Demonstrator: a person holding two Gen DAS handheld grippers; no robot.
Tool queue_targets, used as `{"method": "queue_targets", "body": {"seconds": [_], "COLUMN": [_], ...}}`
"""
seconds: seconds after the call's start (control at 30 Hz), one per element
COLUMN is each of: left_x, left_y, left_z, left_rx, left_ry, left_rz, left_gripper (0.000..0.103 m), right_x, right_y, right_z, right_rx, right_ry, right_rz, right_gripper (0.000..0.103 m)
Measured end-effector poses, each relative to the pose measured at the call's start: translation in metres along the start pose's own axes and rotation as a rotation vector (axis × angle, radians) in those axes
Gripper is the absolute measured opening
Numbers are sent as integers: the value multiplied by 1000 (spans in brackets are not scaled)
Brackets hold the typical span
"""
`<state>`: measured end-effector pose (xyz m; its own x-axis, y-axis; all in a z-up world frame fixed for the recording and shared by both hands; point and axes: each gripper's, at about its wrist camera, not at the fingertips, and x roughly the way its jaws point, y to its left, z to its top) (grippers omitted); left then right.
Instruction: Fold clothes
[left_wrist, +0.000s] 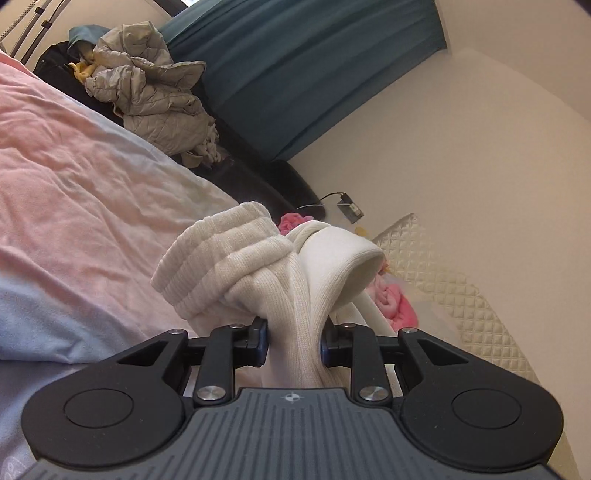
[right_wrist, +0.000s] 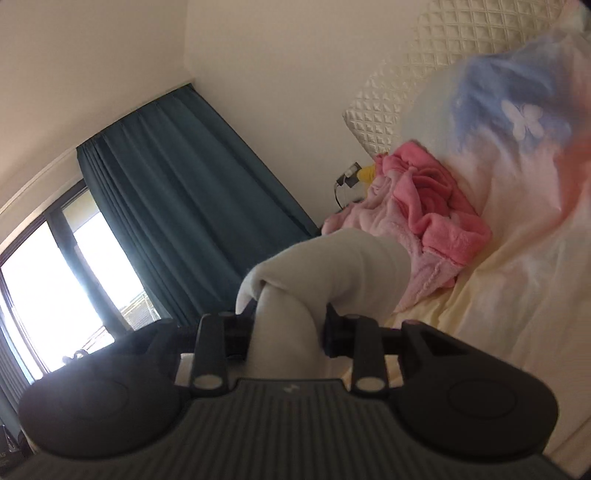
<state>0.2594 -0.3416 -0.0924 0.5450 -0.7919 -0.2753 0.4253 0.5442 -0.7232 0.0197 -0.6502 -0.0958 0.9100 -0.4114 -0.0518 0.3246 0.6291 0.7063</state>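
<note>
My left gripper (left_wrist: 294, 341) is shut on a white ribbed garment (left_wrist: 258, 273), which bunches up above the jaws and hides the fingertips. It is held above the bed (left_wrist: 74, 177). My right gripper (right_wrist: 286, 334) is shut on a smooth white fabric bunch (right_wrist: 332, 266), likely another part of the same garment, lifted off the bed (right_wrist: 498, 277). The cloth fills the gap between both pairs of jaws.
A pink fluffy garment (right_wrist: 436, 206) lies by the quilted headboard (right_wrist: 406, 92). A grey quilted jacket (left_wrist: 147, 88) lies on a dark sofa (left_wrist: 258, 184). Teal curtains (right_wrist: 177, 199) hang beside a window (right_wrist: 48, 288). A wall socket with a cable (left_wrist: 349, 208) sits near the bed.
</note>
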Motion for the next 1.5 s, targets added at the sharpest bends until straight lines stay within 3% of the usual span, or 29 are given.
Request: {"method": "queue_targets", "body": {"seconds": [0.07, 0.13, 0.27, 0.43, 0.57, 0.6, 0.67, 0.83, 1.07, 1.27, 1.5], "left_x": [14, 17, 10, 0, -16, -23, -40, -89, -174, -262, -364], "left_y": [15, 28, 38, 26, 13, 8, -1, -16, -26, -28, -23], "left_z": [-12, -24, -31, -21, -11, -9, -3, 18, 50, 60, 58], "left_rx": [8, 13, -34, 43, 118, 140, 189, 295, 439, 557, 622], "left_ry": [42, 41, 47, 137, 175, 172, 146, 83, -12, -104, -165], "left_rz": [40, 31, 33, 97, 150, 158, 181, 210, 317, 462, 623], "left_gripper": [28, 29, 34, 44, 64, 67, 84, 90, 94, 99, 101], "right_x": [16, 23, 23, 10, 0, -4, -15, -43, -63, -78, -115], "right_y": [-26, -49, -44, -30, -13, -7, 4, 38, 99, 151, 215], "right_z": [-16, -35, -43, -45, -44, -44, -40, -31, -33, -45, -63], "right_rx": [105, 208, 177, 180, 120, 95, 59, -74, -200, -285, -388], "right_ry": [123, 236, 266, 272, 240, 225, 173, 47, 73, 223, 291], "right_rz": [-129, -241, -290, -322, -379, -400, -449, -495, -351, -158, 48], "right_gripper": [33, 35, 37, 46, 51, 55, 61, 62, 62, 62, 63]}}
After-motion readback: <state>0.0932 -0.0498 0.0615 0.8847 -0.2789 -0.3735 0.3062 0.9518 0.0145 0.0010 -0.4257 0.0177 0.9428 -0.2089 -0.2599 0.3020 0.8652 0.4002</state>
